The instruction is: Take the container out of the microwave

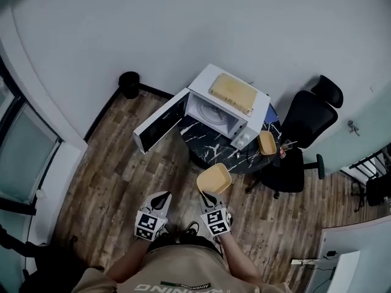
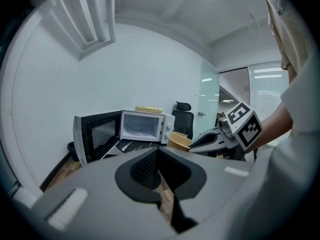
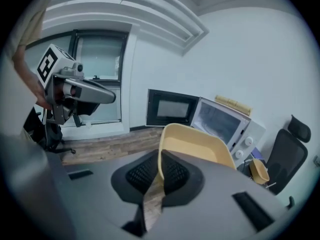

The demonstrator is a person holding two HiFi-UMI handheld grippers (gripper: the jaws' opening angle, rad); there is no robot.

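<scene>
While right tool (image 3: 160, 156) pinches container (image 3: 196, 145) rim | left tool (image 2: 159, 152) seemingly closed

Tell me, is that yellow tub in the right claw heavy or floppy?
Probably light: the right claw lifts the yellow tub by one thin wall alone. Likely fairly stiff: its rim holds shape without sagging. Pinched at one edge only, it could tilt or slip if jolted.

The left gripper (image 1: 162, 198) and right gripper (image 1: 208, 196) look identical: pale grey shells, black jaws with waffle-textured pads (image 3: 142, 174), and a cube (image 1: 149, 224) of black-and-white square markers on each. The person's got a tan short-sleeved shirt (image 1: 183, 272) with pale lettering.
</scene>
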